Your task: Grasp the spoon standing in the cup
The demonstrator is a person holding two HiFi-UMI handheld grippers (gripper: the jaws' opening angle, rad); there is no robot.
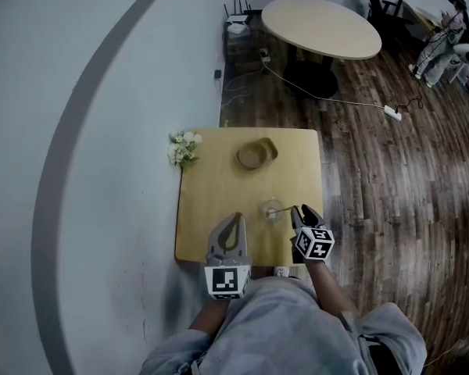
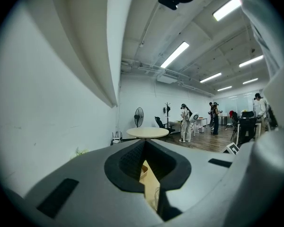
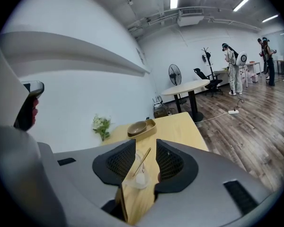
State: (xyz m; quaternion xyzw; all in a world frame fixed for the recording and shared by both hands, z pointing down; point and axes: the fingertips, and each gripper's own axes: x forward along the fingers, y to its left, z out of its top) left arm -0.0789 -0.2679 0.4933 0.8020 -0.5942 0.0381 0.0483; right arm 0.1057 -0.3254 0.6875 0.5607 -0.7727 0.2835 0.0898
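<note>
Two grippers low over the near edge of a small wooden table [image 1: 211, 209]. Far left, at the table's back corner by the wall: white flowers [image 1: 183, 148], well apart from the work. Next, left gripper [image 1: 234, 220], fingers pinched together on nothing, tips over bare tabletop. Probably idle and held out of the way, with no part in a one-tool job. Further back and toward the middle, a bowl [image 1: 252, 155] sitting in a shallow tray [image 1: 270, 147], untouched and clear of the approach. Right of centre, near the front: clear cup [image 1: 271, 210], upright, with the spoon [image 3: 143, 161] inside, leaning, handle slanting up toward the rim, handy for a pinch from above or from the side. Just beside the cup on its right, right gripper [image 1: 298, 211], fingers spread and empty, aimed leftward, with cup and spoon framed in the gap in the right gripper view. Not yet closed on anything; hard to say whether level with the handle or just short of it. Likely next: ease in around the handle alone, without nudging the light cup.
</note>
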